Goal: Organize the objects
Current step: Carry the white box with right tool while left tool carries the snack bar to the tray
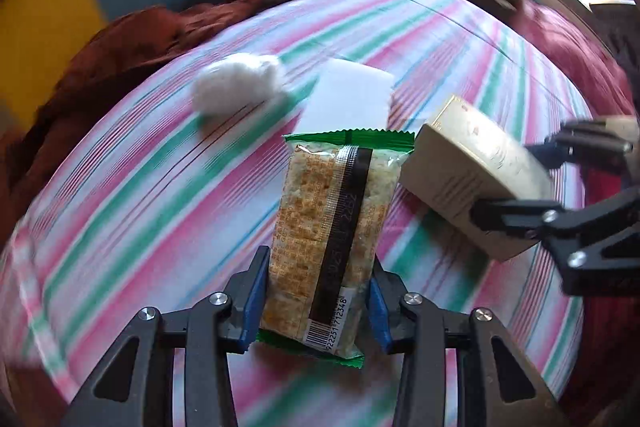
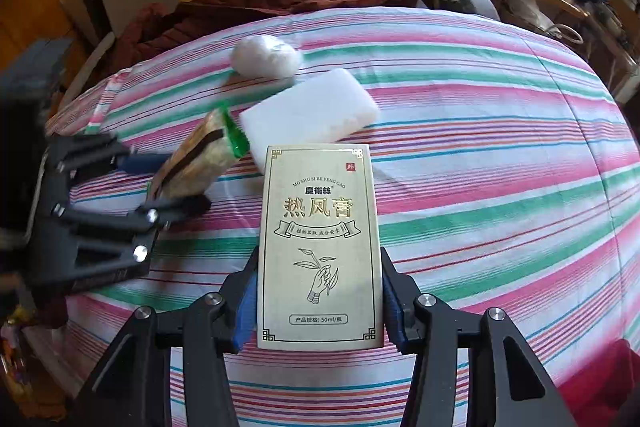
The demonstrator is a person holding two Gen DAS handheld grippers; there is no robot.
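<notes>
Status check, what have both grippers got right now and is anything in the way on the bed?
Left gripper shut on cracker packet. Right gripper shut on gold box. White sponge block and cotton ball loose on striped sheet, just beyond both grippers.

Each view looks from just behind its own fingers, tilted steeply down and forward onto the striped cloth on the tabletop. The left wrist view sits close over a cracker packet at its 6 o'clock, with the right gripper entering at 3 o'clock. The right wrist view sits equally close over a gold box at 6 o'clock, with the left gripper at 9 o'clock. Both share the cloth's middle: the white cotton wad and the white block toward 12 o'clock, and the brown garment beyond.
</notes>
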